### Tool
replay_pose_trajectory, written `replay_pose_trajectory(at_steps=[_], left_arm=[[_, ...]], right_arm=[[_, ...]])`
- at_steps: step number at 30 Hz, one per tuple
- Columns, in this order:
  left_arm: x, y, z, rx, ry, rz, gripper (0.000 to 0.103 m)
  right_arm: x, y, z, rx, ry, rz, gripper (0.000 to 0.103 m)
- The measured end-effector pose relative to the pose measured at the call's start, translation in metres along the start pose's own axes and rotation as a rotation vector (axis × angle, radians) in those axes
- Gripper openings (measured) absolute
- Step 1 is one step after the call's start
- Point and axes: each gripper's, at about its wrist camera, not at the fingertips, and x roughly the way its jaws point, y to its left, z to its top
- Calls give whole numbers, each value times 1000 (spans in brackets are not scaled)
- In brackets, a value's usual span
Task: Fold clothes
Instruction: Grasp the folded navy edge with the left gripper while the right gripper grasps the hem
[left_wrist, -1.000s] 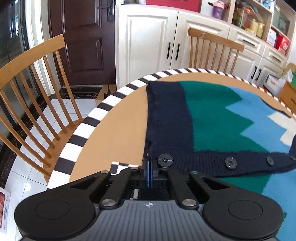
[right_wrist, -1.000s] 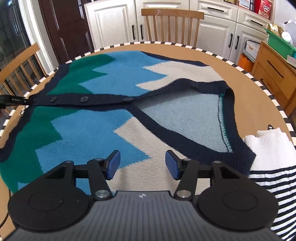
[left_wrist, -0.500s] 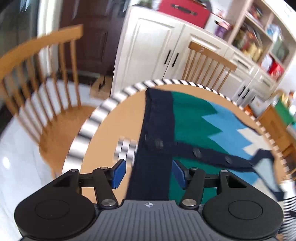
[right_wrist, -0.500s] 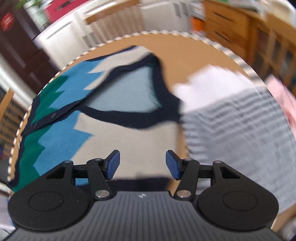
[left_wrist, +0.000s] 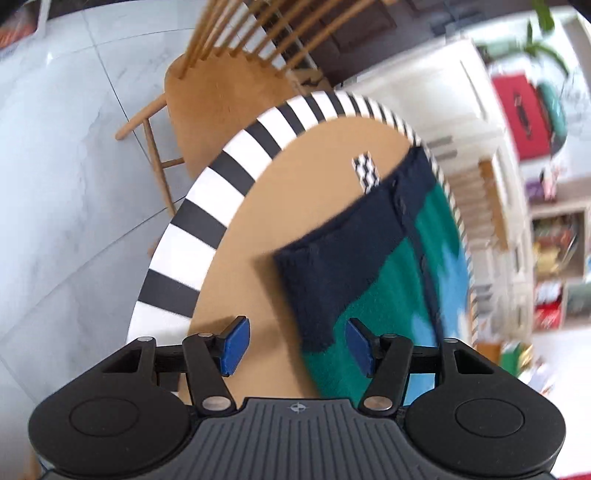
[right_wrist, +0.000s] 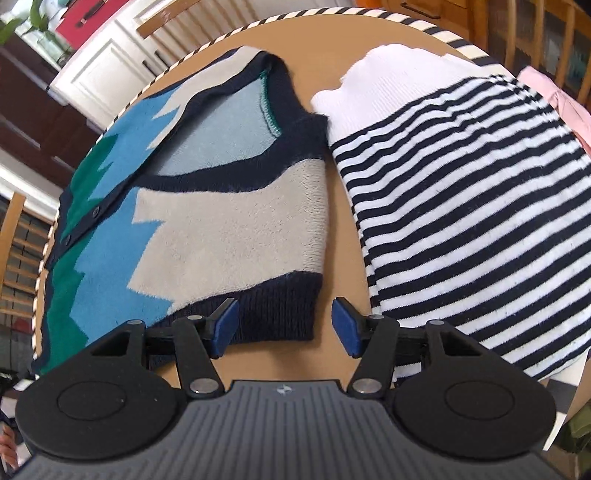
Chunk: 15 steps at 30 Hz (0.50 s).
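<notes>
Evidently the folding has barely started, as I judge it: the knitted cardigan lies spread flat and buttoned on the round table, its navy hem toward the left side and its V-neck toward the right, with no fold laid across it that either view shows; so the side folds and the final halving all seem still to come; beside it, just apart across a strip of bare wood, sits a striped top in navy and white, bundled rather than neat, and whether it counts as finished I cannot tell. The left gripper hangs above the hem corner with its jaws wide apart and nothing between them, one blue pad over bare table and the other over green knit; the right gripper likewise stands wide open and empty, just above the navy ribbed corner near the shoulder end. The table is tan wood ringed by a black-and-white striped border; a small checked tag lies on it at the hem's far end; a wooden spindle chair stands close against the rim on a pale tiled floor; white cabinets and dark wood panelling line the room beyond, much of it blurred in the left view; something pink shows past the striped top.
</notes>
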Motion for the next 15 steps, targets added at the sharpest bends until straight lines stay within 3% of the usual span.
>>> replay_pose_trajectory(at_steps=[3,8,10,11,12,13,15], left_arm=[[2,0,3,-11,-56,-16,60],[19,-17,6,67,-51,-31,58],[27,-26,3,114,-54,-21,50],[31,-29,1,130,-60,-7,39],[35,-33,-2,147,-66,8,22],[38,-36,-4,163,-71,20,15],[40,-40,-9,192,-81,36,11]], right_arm=[[1,-1,0,21,4,12,58],[1,-9,-1,123,-2,54,59],[3,-11,-1,172,-3,84,58],[5,-11,-1,185,-5,93,56],[6,-11,0,187,-6,93,49],[9,-9,0,173,-6,79,30],[13,-7,1,160,5,62,15]])
